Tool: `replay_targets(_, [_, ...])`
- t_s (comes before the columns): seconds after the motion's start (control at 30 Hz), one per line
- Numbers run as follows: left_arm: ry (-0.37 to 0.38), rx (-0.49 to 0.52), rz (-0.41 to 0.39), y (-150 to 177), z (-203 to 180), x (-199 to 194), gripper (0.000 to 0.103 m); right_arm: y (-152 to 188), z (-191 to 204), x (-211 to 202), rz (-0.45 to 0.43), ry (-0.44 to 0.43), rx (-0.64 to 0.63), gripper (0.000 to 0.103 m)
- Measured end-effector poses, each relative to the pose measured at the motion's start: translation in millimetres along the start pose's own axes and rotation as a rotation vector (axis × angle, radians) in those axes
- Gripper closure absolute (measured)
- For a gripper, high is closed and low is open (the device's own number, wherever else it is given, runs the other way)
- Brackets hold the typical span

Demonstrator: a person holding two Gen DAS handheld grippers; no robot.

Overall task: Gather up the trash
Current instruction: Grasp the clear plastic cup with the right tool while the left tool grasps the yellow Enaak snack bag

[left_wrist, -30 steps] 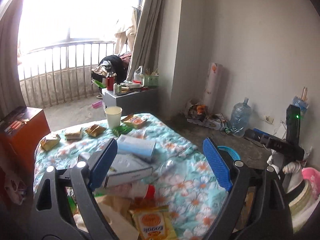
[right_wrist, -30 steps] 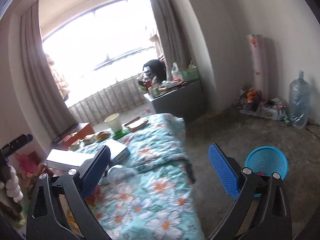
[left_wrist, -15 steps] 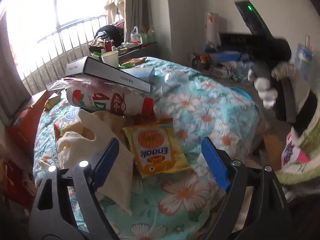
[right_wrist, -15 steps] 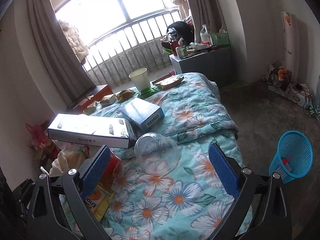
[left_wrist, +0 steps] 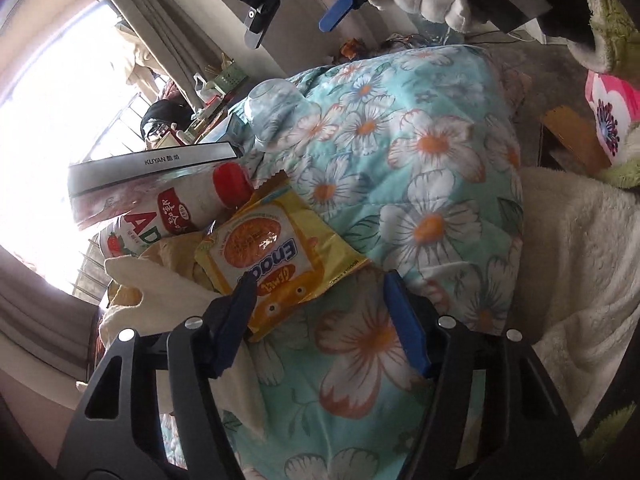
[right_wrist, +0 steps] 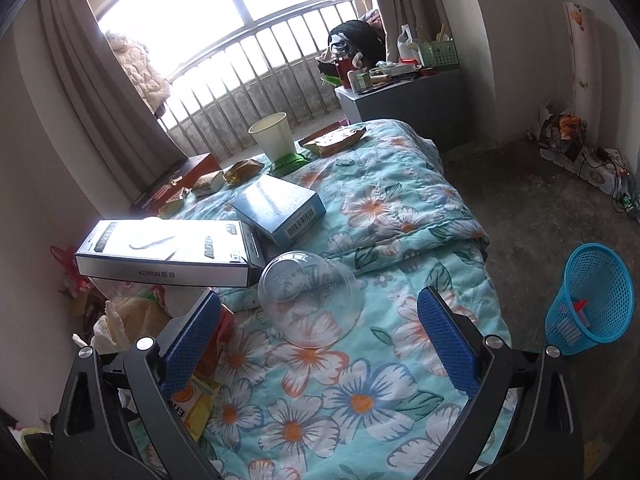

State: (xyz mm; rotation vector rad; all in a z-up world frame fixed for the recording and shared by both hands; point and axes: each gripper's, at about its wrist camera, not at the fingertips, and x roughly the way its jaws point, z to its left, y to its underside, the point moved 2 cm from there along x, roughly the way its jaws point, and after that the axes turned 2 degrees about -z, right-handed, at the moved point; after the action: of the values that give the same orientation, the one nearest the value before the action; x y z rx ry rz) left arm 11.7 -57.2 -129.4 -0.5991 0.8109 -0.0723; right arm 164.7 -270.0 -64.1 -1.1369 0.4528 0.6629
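Trash pickup in progress on a bed (right_wrist: 404, 216) with a floral quilt. Left tool (left_wrist: 320, 312) points down at a yellow snack wrapper (left_wrist: 276, 256), jaws closing; wrapper's near corner sits between the blue pads, the left pad (left_wrist: 236, 320) overlapping the wrapper's lower edge, the right pad apart from it with bare quilt between, so no grip yet as far as visible. Wrapper lies flat, long axis running diagonally up and away to the left of the tool, far end tucked against a red-capped bottle (left_wrist: 176, 208) and under a long white box (left_wrist: 152, 168); a cream cloth (left_wrist: 168, 292) lies just beside its left edge. Judged: the closing line crosses only the wrapper's corner, so the pinch may catch cloth or quilt along with it. Right tool (right_wrist: 320, 340) hovers over the bed with jaws wide and nothing in them; a clear plastic cup (right_wrist: 312, 292) lies on its side just ahead between the pads' line, mouth toward the tool. Left tool is clearly the nearer one to the wrapper; in the right view the wrapper (right_wrist: 196, 404) shows only at the lower left. Blue basket (right_wrist: 588, 300) stands on the floor right of the bed, well apart from both tools.
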Motion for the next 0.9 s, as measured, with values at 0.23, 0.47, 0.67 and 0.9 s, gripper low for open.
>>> replay_targets(0.23, [-0.022, 0.048, 0.028, 2, 4, -1, 0.049, 1, 3, 9, 0.016, -0.012, 0.002, 0.007])
replay_targets(0.47, [-0.026, 0.023, 0.061, 6, 14, 8, 0.058, -1, 5, 18, 0.030, -0.017, -0.005, 0.007])
replay_targets(0.67, [-0.065, 0.100, 0.039, 2, 4, 13, 0.068, -2, 10, 35, 0.063, -0.016, -0.031, 0.007])
replay_targets(0.9, [-0.044, 0.077, 0.032, -1, 1, 16, 0.085, -4, 24, 59, 0.091, -0.004, -0.102, 0.008])
